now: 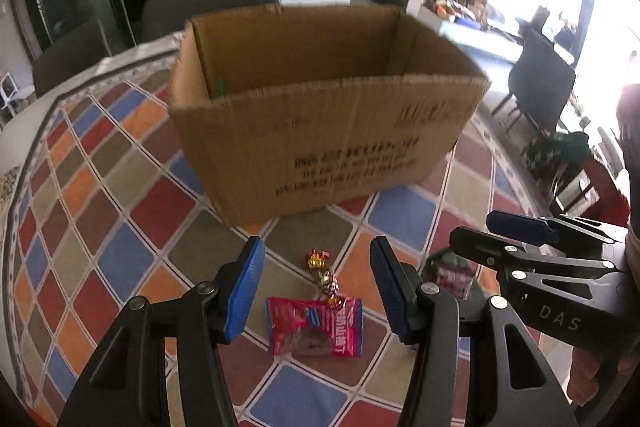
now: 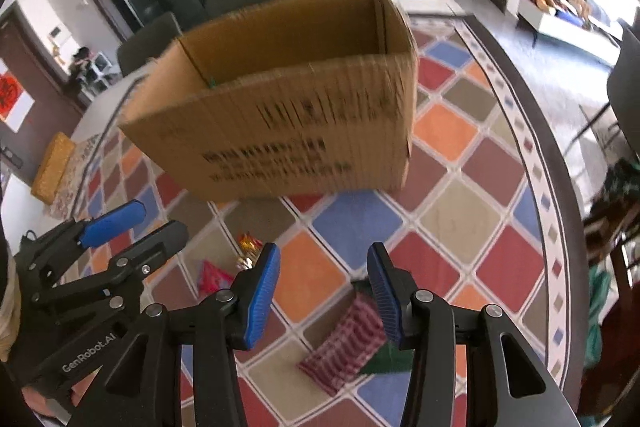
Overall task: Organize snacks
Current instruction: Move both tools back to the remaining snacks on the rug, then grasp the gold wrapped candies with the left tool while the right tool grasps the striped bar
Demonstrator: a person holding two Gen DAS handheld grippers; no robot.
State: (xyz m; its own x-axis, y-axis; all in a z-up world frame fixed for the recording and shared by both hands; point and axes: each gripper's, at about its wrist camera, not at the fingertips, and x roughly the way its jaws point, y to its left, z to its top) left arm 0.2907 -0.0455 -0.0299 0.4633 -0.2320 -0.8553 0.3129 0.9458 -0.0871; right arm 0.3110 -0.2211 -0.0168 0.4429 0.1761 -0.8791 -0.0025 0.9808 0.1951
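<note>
A: Report jaw state for both units

B: Left gripper (image 1: 318,291): jaws partly open, nothing between the pads. Right gripper (image 2: 324,293): jaws partly open, nothing gripped; its right pad overlaps the upper end of the striped maroon packet (image 2: 344,343) in the picture, contact cannot be confirmed

A: Location of the snacks?

B: All lie on the counter (image 1: 132,255), which carries a cloth of coloured diamonds, in front of the open cardboard box (image 1: 320,115). The left wrist view shows a red packet (image 1: 316,327) flat between and below the left jaws, with two foil-wrapped candies (image 1: 324,273) just beyond it, toward the box

A: What does the right wrist view add?

B: It shows the striped maroon packet in full, with a green edge at its lower right. In the left wrist view that packet (image 1: 452,275) is mostly hidden behind the right gripper (image 1: 472,231). In turn, the right wrist view shows only a corner of the red packet (image 2: 214,277) and part of the candies (image 2: 249,245), partly covered by its own left finger. It also shows the left gripper (image 2: 140,223) at its left edge

A: Box contents?

B: A small green item (image 1: 219,85) shows at the inner left corner; it cannot be identified
</note>
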